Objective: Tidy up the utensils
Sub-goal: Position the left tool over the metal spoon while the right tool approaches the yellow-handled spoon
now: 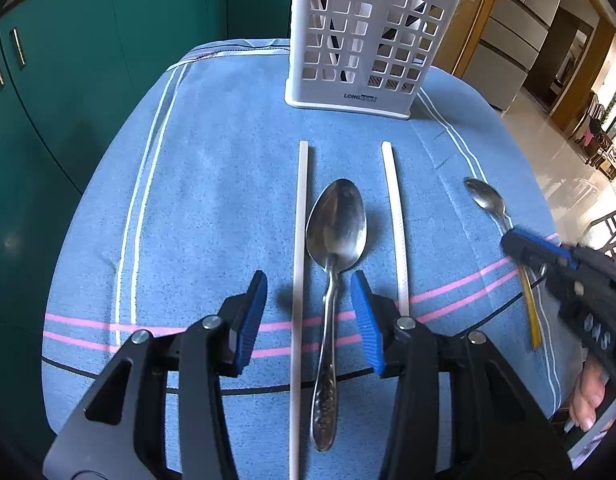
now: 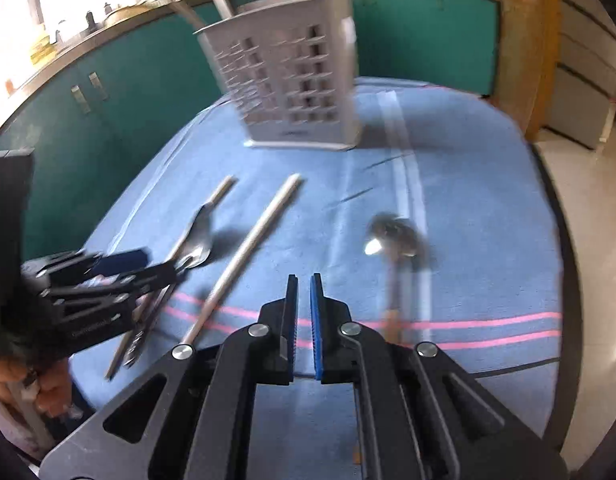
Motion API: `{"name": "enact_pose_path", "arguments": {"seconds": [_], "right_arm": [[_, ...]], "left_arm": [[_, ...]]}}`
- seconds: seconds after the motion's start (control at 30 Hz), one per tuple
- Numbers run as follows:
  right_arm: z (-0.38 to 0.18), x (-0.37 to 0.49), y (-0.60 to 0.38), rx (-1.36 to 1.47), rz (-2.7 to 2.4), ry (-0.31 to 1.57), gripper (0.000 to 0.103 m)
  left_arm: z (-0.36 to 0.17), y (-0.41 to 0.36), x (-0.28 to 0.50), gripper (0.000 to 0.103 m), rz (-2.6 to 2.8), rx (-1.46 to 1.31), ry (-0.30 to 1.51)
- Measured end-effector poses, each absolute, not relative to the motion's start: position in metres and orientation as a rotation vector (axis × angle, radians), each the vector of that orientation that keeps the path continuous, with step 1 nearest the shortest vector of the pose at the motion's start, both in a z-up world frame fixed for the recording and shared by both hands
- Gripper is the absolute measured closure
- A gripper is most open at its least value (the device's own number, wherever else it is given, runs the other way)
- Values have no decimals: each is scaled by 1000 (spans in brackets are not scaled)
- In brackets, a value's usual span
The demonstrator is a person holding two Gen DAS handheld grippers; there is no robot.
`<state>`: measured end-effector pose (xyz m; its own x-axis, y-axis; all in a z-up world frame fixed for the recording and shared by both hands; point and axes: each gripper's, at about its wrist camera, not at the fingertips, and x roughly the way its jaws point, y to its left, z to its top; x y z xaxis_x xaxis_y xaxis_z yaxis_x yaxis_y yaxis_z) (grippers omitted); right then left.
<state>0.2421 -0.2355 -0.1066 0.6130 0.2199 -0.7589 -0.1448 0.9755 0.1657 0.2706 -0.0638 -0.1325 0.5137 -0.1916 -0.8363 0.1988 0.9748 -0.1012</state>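
The large steel spoon [image 1: 335, 240] lies flat in front of the white utensil caddy [image 1: 368, 36], bowl toward it, between two white chopsticks [image 1: 299, 264] — one close on each side. It looks rigid, fairly light and slick; the thin neck just behind the bowl seems the surest hold, though the near chopstick could get pinched too. The left gripper [image 1: 308, 320] hovers there, jaws wide, straddling neck and chopstick. To the caddy's right front, a smaller spoon [image 1: 488, 200] with a yellowish handle lies near the right gripper [image 2: 303, 320], jaws nearly closed on nothing. A blue striped towel [image 1: 211, 184] covers the surface.
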Motion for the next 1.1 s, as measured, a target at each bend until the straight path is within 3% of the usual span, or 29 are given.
{"name": "enact_pose_path", "arguments": {"seconds": [0.03,0.1,0.13,0.17,0.23,0.33,0.6,1.1], "right_arm": [[-107,244,-240,98,178,883,94],[-112,249,-257,148,105,895,78],[-117,254,-268,195,80,916,62],[-121,256,-272,220,76,931,61],[-130,260,-276,251,98,982,61],[-133,259,-272,270,148,993,70],[-109,242,-228,223,370,928,70],[-115,248,-218,146,315,961,69]], "left_arm": [[-132,-64,270,59,-235,8,1004],[-132,-64,270,56,-235,8,1003],[-133,-64,270,55,-234,6,1003],[-133,-64,270,55,-235,5,1004],[-134,-65,269,55,-237,3,1007],[-135,-66,270,55,-239,2,1009],[-135,-65,268,55,-238,2,1010],[-135,-64,270,55,-239,-8,1010]]}}
